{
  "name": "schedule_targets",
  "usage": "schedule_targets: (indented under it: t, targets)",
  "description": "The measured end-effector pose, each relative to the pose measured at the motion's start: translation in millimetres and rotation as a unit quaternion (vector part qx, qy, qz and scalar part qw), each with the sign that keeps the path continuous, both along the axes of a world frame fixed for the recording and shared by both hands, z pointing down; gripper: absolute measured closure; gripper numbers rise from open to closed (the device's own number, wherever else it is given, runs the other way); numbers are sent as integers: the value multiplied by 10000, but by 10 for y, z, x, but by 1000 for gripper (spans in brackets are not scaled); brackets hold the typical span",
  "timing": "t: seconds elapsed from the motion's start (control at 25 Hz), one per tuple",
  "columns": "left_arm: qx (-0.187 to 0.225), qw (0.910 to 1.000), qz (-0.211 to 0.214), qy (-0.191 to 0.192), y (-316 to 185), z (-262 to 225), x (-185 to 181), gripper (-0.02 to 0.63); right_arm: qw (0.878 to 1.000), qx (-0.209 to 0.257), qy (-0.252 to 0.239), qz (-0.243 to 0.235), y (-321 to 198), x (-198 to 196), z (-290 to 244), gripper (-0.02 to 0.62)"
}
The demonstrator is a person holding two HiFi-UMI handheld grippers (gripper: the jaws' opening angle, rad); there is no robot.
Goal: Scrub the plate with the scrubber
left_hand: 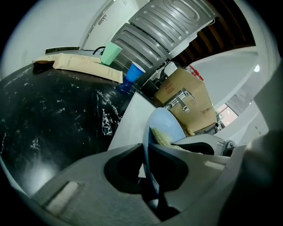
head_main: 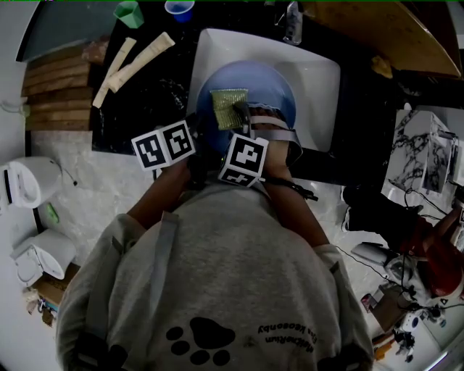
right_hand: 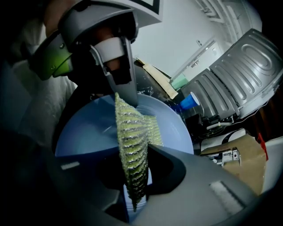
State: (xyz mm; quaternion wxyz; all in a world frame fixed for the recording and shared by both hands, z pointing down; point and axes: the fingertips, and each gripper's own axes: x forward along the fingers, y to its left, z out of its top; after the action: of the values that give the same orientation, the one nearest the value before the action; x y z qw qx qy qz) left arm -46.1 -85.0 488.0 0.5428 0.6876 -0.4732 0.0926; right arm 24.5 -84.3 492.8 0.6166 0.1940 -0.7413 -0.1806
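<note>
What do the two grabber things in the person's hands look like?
The left gripper and the right gripper are chunky grey plastic with curved jaws. Each carries a white cube with black square markers. The person wears a grey top with a black paw print.

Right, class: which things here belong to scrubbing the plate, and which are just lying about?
For the job: plate, held by the left claw; scrubber, held by the right claw; sink.
Lying about: green cup, blue cup, two paper packets.
</note>
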Motion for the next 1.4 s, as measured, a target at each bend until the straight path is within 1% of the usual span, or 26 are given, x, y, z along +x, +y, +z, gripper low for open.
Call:
schedule_targets:
  t: [0.16, 0.32, 0.44, 0.6, 0.8, 0.96, 1.04, 1.2, 1.28, 1.36, 1.4]
  targets:
    - [-39, 10000, -54, 27, 25, 18, -12, 583, 9989, -466, -38, -57, 155, -41, 21, 525]
    - [-84, 9999, -62, 14, 49, 45, -13, 584, 9941, -1075, -98, -69, 337, -61, 40, 526]
    - [-32, 10000, -67, -30, 51, 41, -14, 584, 9880, -1536, -156, -85, 492, -86, 36, 526]
    - [95, 9999, -51, -114, 50, 15, -16, 586, 9761, -2143, -351, -59, 695, -145, 5, 526]
    - [237, 9996, -5, -173, 48, -38, 3, 586, 9571, -2825, -637, -43, 928, -204, -76, 528]
    - [367, 9990, 16, -240, 39, -75, -6, 586, 9450, -3177, -775, 35, 1056, -233, -122, 527]
    - [421, 9987, -6, -269, 36, -87, -23, 586, 9355, -3414, -908, 104, 1118, -249, -149, 528]
    - [488, 9983, -30, -315, 29, -102, -44, 588, 9086, -3897, -1476, 273, 1169, -261, -274, 528]
    - [498, 9982, -31, -334, 23, -105, -55, 586, 8958, -4052, -1781, 392, 1150, -238, -372, 528]
    - [509, 9980, -28, -378, 17, -110, -71, 586, 8898, -4067, -2000, 530, 1101, -185, -466, 528]
    - [518, 9978, -23, -403, 15, -115, -78, 586, 8900, -4014, -2080, 589, 1063, -151, -510, 528]
